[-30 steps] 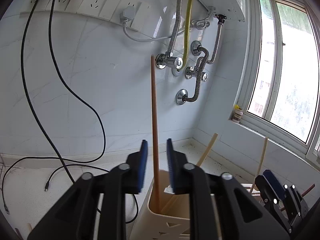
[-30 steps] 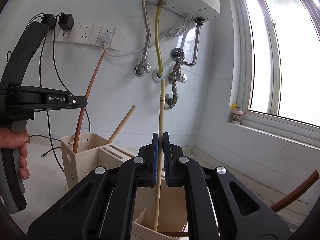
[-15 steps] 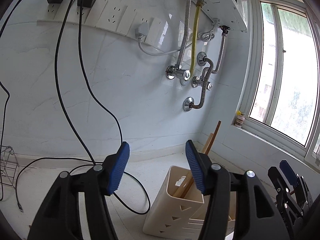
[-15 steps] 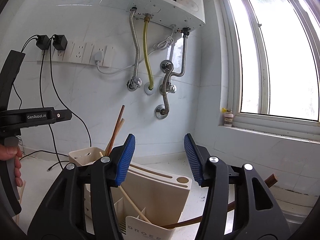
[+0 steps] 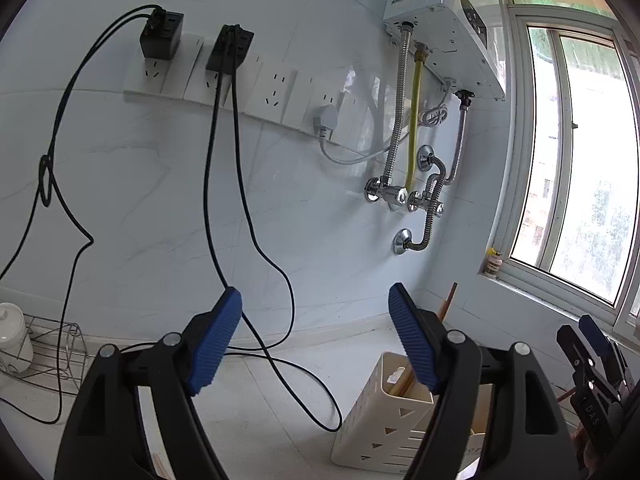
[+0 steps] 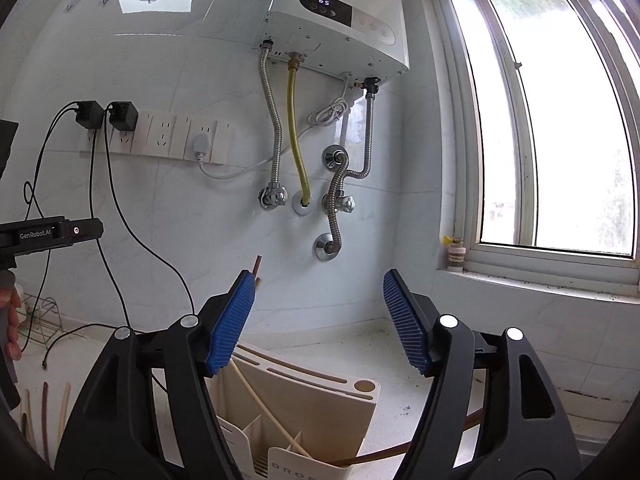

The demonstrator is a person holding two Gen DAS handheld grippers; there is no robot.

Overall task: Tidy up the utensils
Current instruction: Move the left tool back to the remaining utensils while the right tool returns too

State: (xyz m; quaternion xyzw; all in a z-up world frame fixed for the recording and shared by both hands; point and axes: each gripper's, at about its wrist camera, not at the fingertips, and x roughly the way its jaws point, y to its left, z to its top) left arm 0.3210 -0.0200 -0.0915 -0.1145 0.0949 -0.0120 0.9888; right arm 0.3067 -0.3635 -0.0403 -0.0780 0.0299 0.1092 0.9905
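A cream utensil holder [image 5: 380, 420] stands on the counter below and right of my left gripper [image 5: 314, 340]. Its jaws are opening, with nothing between the blue pads [image 5: 216, 340]. A chopstick [image 5: 449, 302] leans out of the holder behind the right finger. My right gripper [image 6: 318, 320] hovers above the holder [image 6: 316, 392], its jaws also opening and empty. Inside the holder a pale chopstick [image 6: 264, 408] leans, and a brown chopstick [image 6: 380, 456] lies low across it. Loose chopsticks [image 6: 44, 412] lie on the counter at lower left. The right gripper [image 5: 596, 364] shows at the left view's right edge.
Black cables [image 5: 256, 248] hang from a socket strip [image 5: 240, 92] and trail over the counter. A water heater [image 6: 340, 28] with hoses sits on the back wall, beside a window [image 6: 560, 120] with a small bottle [image 6: 456, 256] on the sill. A wire rack [image 5: 48, 344] stands far left.
The right gripper let go of the pale chopstick, and the left gripper left the upright brown one. Both opened wide and rose above the holder. The chopsticks now lean inside it.
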